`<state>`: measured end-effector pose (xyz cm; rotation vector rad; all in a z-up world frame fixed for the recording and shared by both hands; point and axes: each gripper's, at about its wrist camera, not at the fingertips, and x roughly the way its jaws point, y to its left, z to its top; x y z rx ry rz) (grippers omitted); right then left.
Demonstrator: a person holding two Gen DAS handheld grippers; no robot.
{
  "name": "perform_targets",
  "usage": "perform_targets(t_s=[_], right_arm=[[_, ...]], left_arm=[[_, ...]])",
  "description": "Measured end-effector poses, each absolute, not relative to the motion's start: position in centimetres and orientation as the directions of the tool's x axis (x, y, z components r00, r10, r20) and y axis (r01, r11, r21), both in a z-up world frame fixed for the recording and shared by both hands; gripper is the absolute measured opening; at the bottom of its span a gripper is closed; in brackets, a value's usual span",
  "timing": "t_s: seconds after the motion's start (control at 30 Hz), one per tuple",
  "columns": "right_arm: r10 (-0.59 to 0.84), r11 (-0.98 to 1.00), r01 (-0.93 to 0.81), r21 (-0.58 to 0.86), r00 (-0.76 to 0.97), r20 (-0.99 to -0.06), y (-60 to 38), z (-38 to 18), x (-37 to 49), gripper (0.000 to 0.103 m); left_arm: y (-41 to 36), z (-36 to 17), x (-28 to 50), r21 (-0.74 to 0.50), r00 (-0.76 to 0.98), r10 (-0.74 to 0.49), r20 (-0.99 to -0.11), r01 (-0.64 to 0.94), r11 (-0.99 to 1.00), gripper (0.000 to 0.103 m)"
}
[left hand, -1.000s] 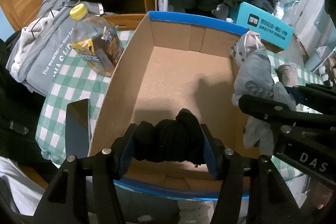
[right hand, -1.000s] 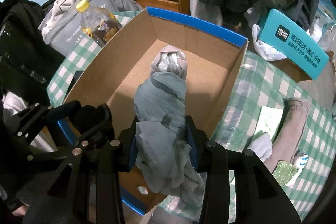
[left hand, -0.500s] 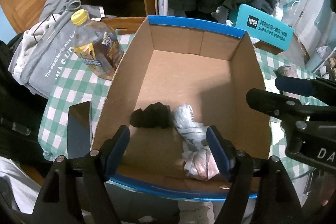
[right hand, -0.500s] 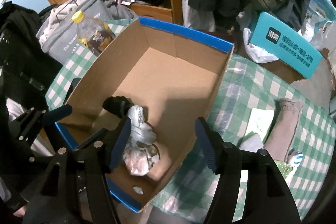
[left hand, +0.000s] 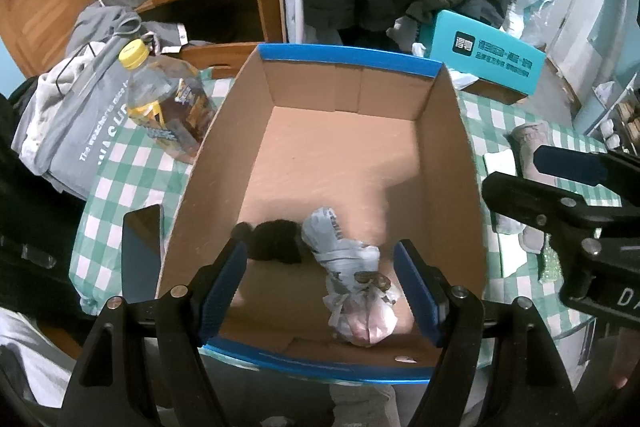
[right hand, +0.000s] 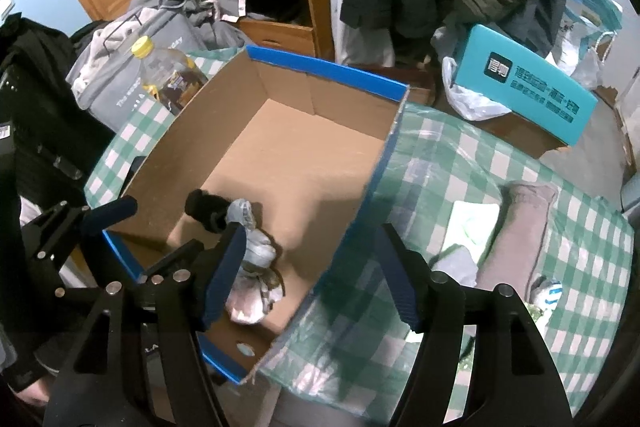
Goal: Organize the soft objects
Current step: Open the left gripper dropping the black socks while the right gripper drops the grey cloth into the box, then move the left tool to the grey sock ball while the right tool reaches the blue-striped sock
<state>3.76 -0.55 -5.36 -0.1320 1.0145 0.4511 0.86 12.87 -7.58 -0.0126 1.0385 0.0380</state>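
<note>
An open cardboard box (left hand: pixel 348 61) with a blue rim stands on the checked table. Near its front wall lie a black rolled bundle (left hand: pixel 276 241) and a grey rolled bundle (left hand: pixel 344 259), touching each other. My left gripper (left hand: pixel 319 251) hovers open above them and holds nothing. In the right wrist view both bundles, black (right hand: pixel 206 209) and grey (right hand: pixel 256 247), lie inside the box (right hand: pixel 328 75). My right gripper (right hand: pixel 310 233) hangs over the box's right wall, its jaws opening with nothing between them. A brownish sock (right hand: pixel 520 231) and a white cloth (right hand: pixel 476 223) lie on the table right of the box.
A yellow-capped bottle (left hand: pixel 164 103) stands left of the box, with a grey bag of clothes (left hand: pixel 80 123) beyond it. A dark phone (left hand: pixel 140 255) lies by the box's left wall. A teal carton (left hand: pixel 488 55) sits behind right. Dark coats hang at the back.
Both grippers have let go: the black bundle and the grey bundle dropped from the jaws onto the box floor. The right gripper has drifted right, over the box's wall.
</note>
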Motion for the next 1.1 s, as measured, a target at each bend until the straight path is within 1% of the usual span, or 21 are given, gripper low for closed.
perform_targets(t_s=[0.5,1.1], right_arm=[[0.274,0.931,-0.349,0.108,0.471,-0.838,-6.4,-5.5,2.8,0.07],[0.245,0.963,-0.219,0.155,0.479,-0.843,-14.8,-6.5,1.9,0.071]], left_arm=[[9.1,-6.7,0.5,0.034,0.53,0.011,-0.848,0.034,0.999,0.077],[2.9,-6.6,0.3,0.09,0.535,0.002,-0.845,0.137,0.987,0.077]])
